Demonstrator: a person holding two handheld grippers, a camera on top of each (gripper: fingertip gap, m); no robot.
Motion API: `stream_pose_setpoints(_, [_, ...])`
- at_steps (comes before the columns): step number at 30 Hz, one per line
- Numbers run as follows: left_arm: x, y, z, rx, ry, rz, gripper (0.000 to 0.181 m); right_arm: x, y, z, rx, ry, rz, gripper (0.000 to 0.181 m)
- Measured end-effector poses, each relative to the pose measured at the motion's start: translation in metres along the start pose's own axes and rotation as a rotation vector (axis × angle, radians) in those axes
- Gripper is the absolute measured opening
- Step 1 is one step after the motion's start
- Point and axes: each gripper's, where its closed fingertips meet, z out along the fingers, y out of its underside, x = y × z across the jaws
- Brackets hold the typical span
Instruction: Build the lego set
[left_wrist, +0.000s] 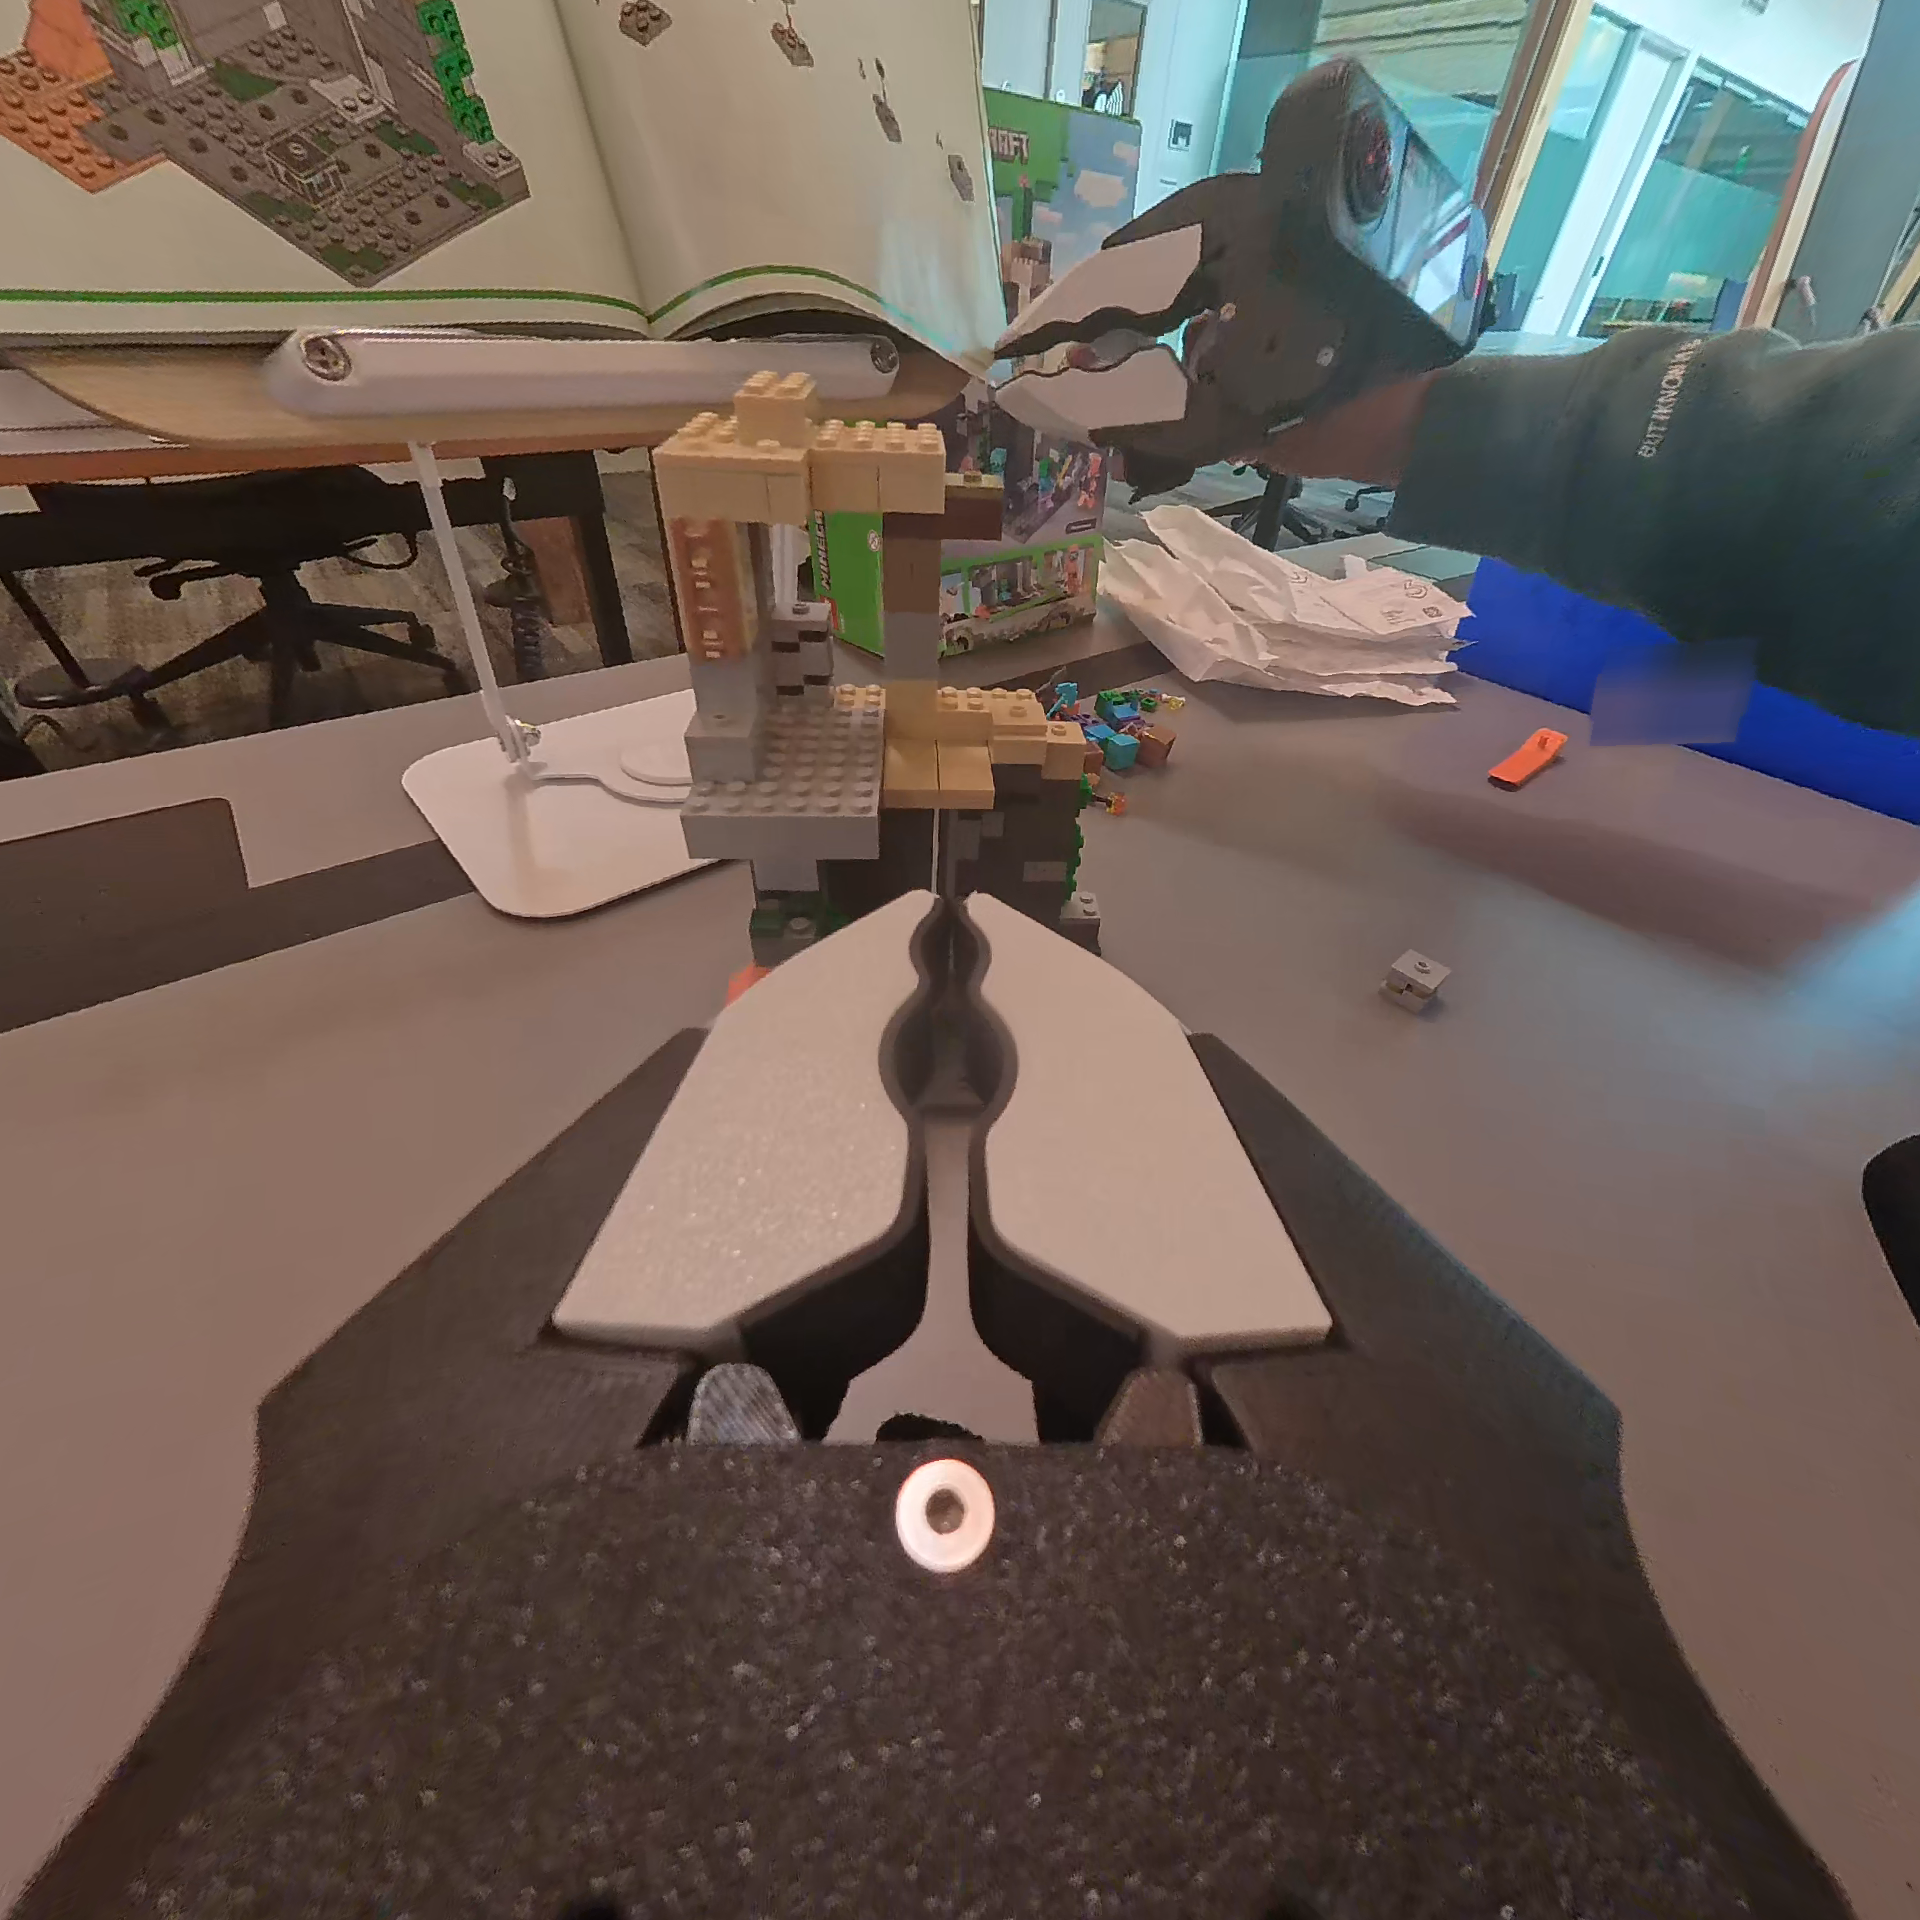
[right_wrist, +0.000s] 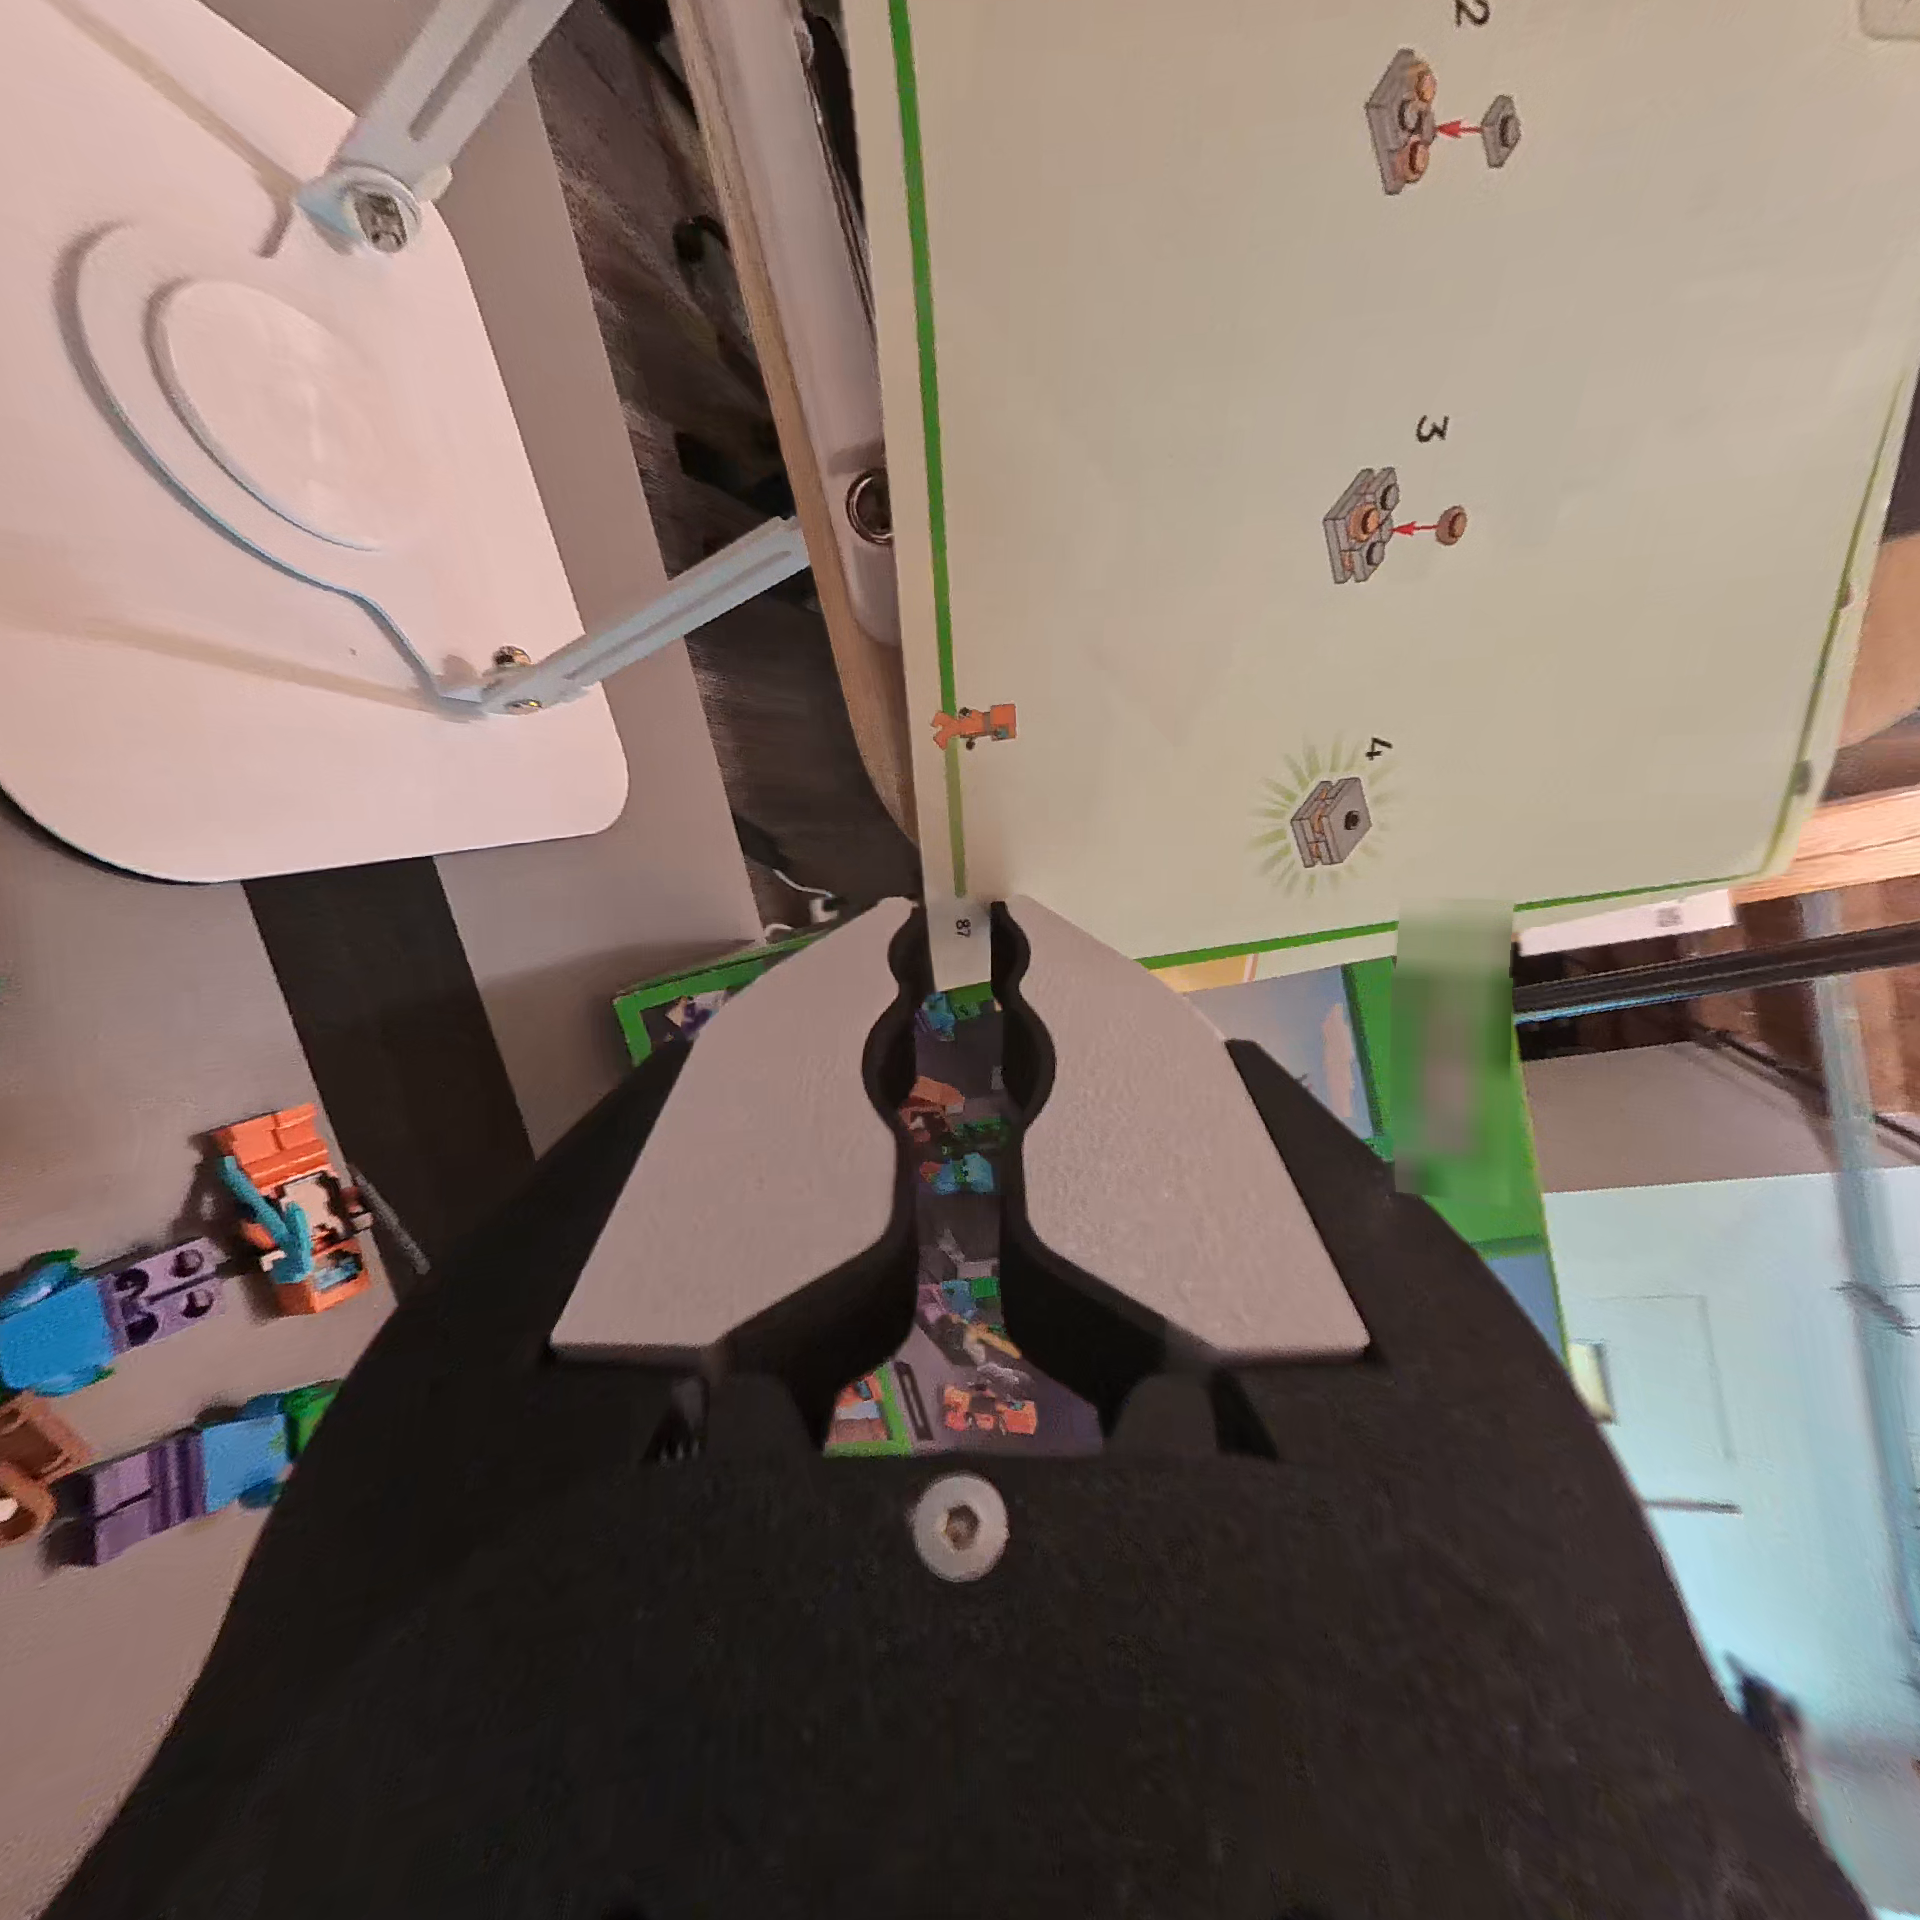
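The half-built lego model (left_wrist: 810, 644), tan on top with grey and dark lower parts, stands upright on the grey table. My left gripper (left_wrist: 948, 914) is shut, with its tips at the model's dark base; I cannot tell whether it grips anything. The open instruction booklet (left_wrist: 727, 156) rests on a stand behind the model. My right gripper (right_wrist: 956, 914) is shut on the lower corner of the booklet's right page (right_wrist: 1351, 416). It also shows in the left wrist view (left_wrist: 1003, 364), held by a sleeved arm.
The stand's white base (left_wrist: 551, 821) sits left of the model. A small grey piece (left_wrist: 1415, 980), an orange separator tool (left_wrist: 1525, 756), loose coloured pieces (left_wrist: 1122, 727), crumpled paper bags (left_wrist: 1278, 613) and the set's box (left_wrist: 997, 582) lie to the right. Minifigures (right_wrist: 291, 1216) lie nearby. Some 35 cm of space lies between my two pairs of fingers. The small grey piece (left_wrist: 1415, 980) is about 20 cm from my left fingertips and 30 cm from my right.
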Motion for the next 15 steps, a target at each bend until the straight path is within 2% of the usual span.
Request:
stream_pose_setpoints(4, [0.000,0.000,0.000,-0.001,0.005,-0.002,0.000,-0.002,-0.001,0.000,0.005,0.008,-0.023,0.002])
stream_pose_setpoints(8, [0.000,0.001,0.000,-0.003,0.012,-0.009,0.000,-0.002,-0.005,-0.004,0.018,-0.037,0.013,0.000])
stream_pose_setpoints(15, [0.005,0.003,0.000,-0.008,0.043,-0.007,0.000,-0.010,-0.011,-0.015,0.041,-0.350,0.254,0.000])
